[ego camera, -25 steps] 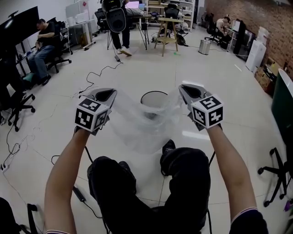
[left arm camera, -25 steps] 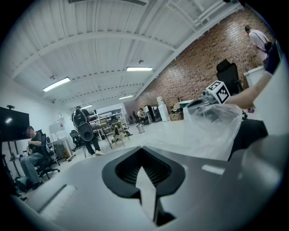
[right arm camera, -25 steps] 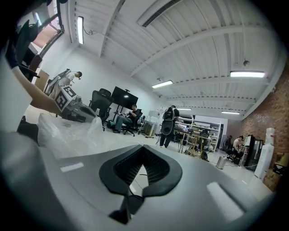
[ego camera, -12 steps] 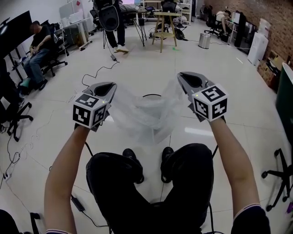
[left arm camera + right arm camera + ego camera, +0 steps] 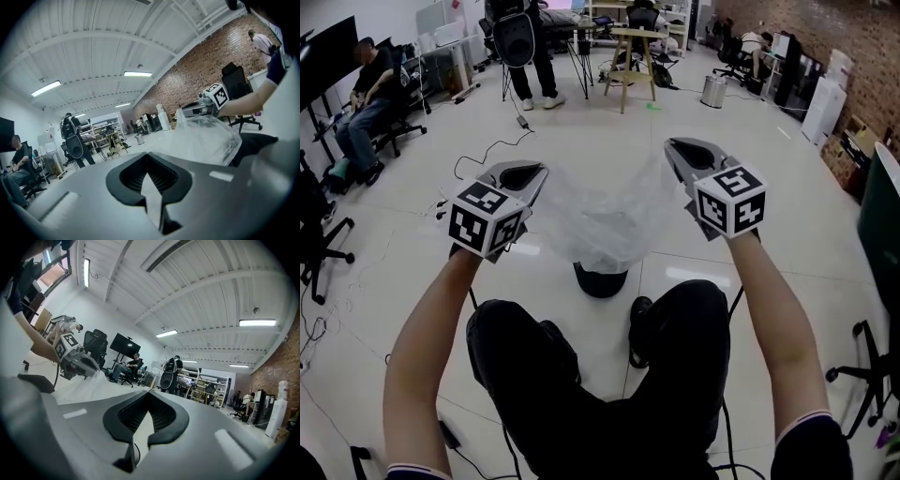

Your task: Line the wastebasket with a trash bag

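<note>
A clear plastic trash bag (image 5: pixel 605 220) hangs stretched between my two grippers in the head view. The left gripper (image 5: pixel 531 175) pinches its left edge and the right gripper (image 5: pixel 677 151) its right edge, both shut on the film. Below the sagging bag, the black wastebasket (image 5: pixel 600 279) stands on the tiled floor just ahead of the person's feet, its rim mostly hidden by the bag. In the left gripper view the bag (image 5: pixel 206 140) billows toward the right gripper (image 5: pixel 202 108). The right gripper view shows the bag (image 5: pixel 86 385) reaching to the left gripper (image 5: pixel 79 363).
Cables (image 5: pixel 487 150) trail over the floor at left. Office chairs (image 5: pixel 319 244) and a seated person (image 5: pixel 366 94) are at far left, another chair (image 5: pixel 867 366) at right. A wooden stool (image 5: pixel 628 61), a speaker on a stand (image 5: pixel 514 37) and a metal bin (image 5: pixel 712 91) stand far ahead.
Both grippers have carried the bag forward and slightly up. The wastebasket, earlier seen beyond the bag, now sits underneath it near the person's feet.
</note>
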The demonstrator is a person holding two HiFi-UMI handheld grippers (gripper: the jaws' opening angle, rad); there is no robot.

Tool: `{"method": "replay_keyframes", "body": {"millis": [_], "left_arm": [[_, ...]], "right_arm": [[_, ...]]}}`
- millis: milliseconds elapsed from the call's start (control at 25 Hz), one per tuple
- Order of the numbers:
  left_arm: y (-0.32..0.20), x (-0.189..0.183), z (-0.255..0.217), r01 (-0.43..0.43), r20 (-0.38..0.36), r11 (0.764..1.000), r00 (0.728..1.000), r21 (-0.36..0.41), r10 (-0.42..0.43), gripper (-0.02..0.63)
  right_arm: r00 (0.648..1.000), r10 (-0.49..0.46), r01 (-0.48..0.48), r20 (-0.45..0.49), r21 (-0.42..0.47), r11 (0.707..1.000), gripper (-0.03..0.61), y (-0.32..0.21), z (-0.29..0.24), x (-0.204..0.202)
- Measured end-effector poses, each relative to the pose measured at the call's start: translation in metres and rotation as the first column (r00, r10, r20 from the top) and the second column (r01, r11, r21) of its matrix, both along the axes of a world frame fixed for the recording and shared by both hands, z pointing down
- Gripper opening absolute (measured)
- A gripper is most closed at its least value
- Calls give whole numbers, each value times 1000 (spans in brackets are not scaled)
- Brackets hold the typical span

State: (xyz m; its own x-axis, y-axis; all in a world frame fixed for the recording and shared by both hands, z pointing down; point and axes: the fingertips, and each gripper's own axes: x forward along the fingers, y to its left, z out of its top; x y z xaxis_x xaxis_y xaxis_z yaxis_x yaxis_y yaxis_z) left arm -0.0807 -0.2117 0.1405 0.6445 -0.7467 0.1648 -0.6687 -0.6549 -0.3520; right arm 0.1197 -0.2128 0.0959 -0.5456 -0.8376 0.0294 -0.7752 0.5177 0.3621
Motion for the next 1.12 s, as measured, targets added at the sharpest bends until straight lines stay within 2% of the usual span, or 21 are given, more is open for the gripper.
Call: {"method": "replay_keyframes", "body": {"millis": [160,480,800,1120], "left_arm": [[-17,10,21,2,42,999,999,-39,-1,12],[-56,13,57,34,53,993,998,-114,-28,12],[-92,16,95,70,34,982,997,-174,-65,12],[-128,13,118,105,10,974,994,-200,-105,12]], "right_arm": [[1000,-11,11,-8,-27,1000,2,-21,16,3],[1000,-24,24,5,-94,995,2,-62,55,6],[1000,-29,29,0,-173,985,2,-104,98,11],[999,-22,29,38,-198,980,2,-149,115,8]]}}
